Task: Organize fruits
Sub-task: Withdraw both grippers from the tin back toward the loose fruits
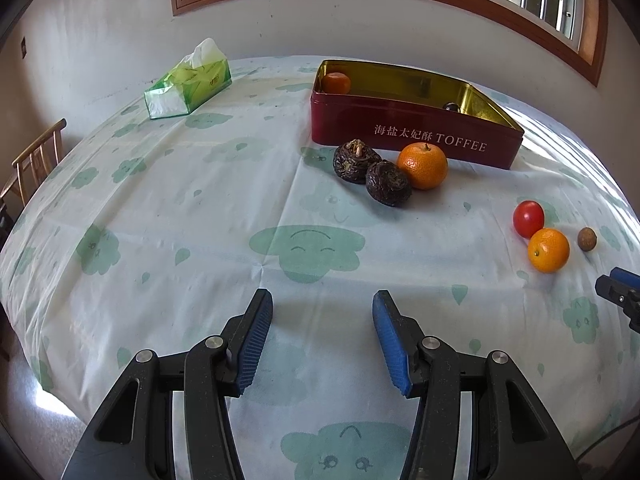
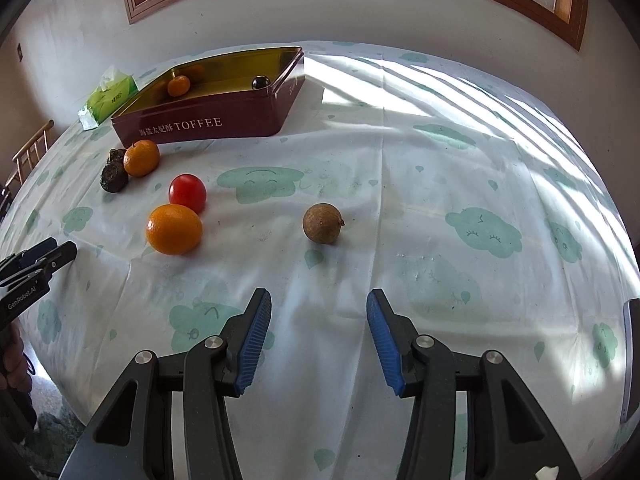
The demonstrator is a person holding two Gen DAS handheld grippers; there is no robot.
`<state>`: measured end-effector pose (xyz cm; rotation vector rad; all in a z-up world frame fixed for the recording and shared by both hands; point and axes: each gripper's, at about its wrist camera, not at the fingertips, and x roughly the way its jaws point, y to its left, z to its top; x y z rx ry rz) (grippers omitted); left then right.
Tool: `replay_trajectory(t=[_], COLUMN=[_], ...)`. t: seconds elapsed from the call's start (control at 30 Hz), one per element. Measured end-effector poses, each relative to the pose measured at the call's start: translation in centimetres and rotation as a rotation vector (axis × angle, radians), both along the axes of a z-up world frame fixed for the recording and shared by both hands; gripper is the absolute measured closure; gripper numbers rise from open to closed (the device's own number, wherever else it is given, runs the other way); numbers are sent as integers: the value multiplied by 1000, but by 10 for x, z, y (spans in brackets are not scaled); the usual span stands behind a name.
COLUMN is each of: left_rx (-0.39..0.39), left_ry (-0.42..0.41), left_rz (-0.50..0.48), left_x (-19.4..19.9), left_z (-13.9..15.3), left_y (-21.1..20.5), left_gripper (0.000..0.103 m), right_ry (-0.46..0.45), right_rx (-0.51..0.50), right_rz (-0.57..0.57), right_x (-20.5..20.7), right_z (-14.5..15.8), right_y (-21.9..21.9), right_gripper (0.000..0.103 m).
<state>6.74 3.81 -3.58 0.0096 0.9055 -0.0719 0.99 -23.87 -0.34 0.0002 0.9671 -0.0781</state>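
Observation:
A red toffee tin stands open at the back of the table, with an orange and a dark round fruit inside. In front of it lie two dark wrinkled fruits and an orange. Further right sit a red tomato, another orange and a small brown fruit. My left gripper hovers open over bare cloth. My right gripper is open too, just short of the brown fruit.
A green tissue pack lies at the back left. A wooden chair stands past the table's left edge. The tablecloth has a green cloud print. A wall and window run behind the table.

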Motion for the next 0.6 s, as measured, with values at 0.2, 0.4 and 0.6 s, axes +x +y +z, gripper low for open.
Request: replay_trajectory(t=[0.2, 0.4, 0.6], left_rx=[1, 1, 1], left_ry=[-9, -13, -14], left_rz=[-1, -6, -15], left_x=[1, 5, 13], left_z=[0, -1, -1], left_y=[-1, -4, -9], left_gripper=[47, 44, 44], right_ry=[-9, -14, -28], right_rx=[-6, -10, -26], right_rz=[8, 5, 15], right_x=[11, 22, 33], right_z=[-4, -7, -7], right_y=[4, 2, 2], right_gripper=[62, 64, 69])
